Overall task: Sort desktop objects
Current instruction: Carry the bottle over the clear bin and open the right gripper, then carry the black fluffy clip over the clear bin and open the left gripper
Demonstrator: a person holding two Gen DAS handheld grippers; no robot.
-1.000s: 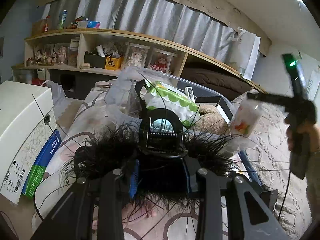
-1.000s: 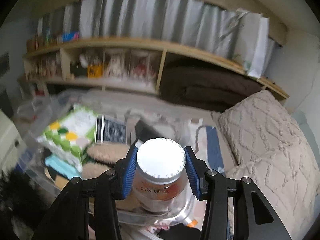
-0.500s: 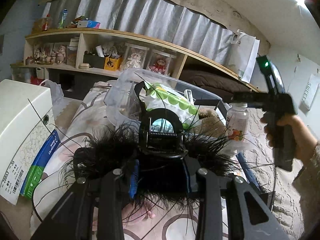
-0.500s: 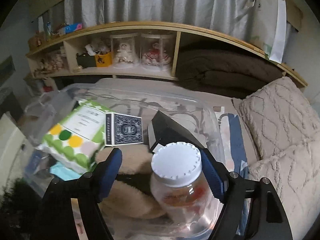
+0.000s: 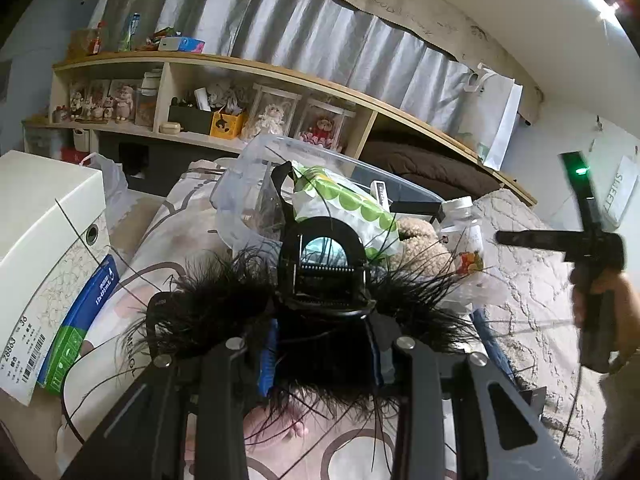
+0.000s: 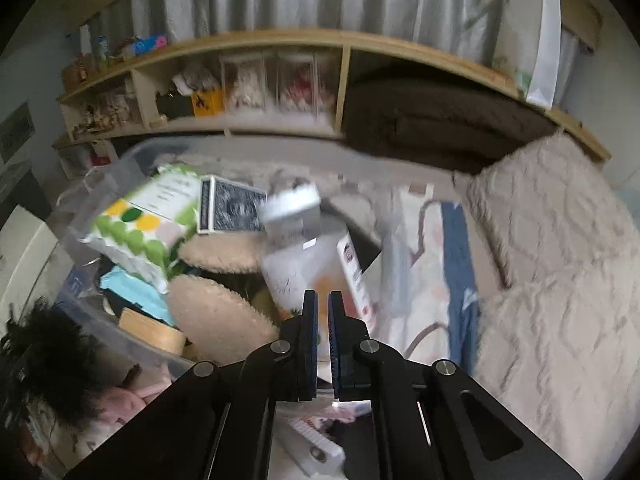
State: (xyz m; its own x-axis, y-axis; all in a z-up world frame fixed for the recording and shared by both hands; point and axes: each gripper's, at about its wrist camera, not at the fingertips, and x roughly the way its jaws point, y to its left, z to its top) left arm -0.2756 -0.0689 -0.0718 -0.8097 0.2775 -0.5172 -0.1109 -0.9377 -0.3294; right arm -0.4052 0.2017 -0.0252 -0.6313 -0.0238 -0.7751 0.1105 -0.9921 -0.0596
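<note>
Left claw (image 5: 322, 354) clamped on feathered clip (image 5: 324, 280); "28863" on box (image 5: 40, 264) to its left. Right claw (image 6: 322, 320) together, empty; jar (image 6: 296, 248) ahead.

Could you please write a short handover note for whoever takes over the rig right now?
Left gripper: jaws shut on the black feathered item, held in front of the clear bin.
Right gripper: jaws shut and empty, above the bin's near edge.
Done: the white-capped jar lies in the bin, blurred in the right wrist view, beside the green-dotted pack, card deck and beige plush.
Left: drop the feathered item into the bin. Other pieces, including a white one, lie on the bedding below the right gripper.
</note>
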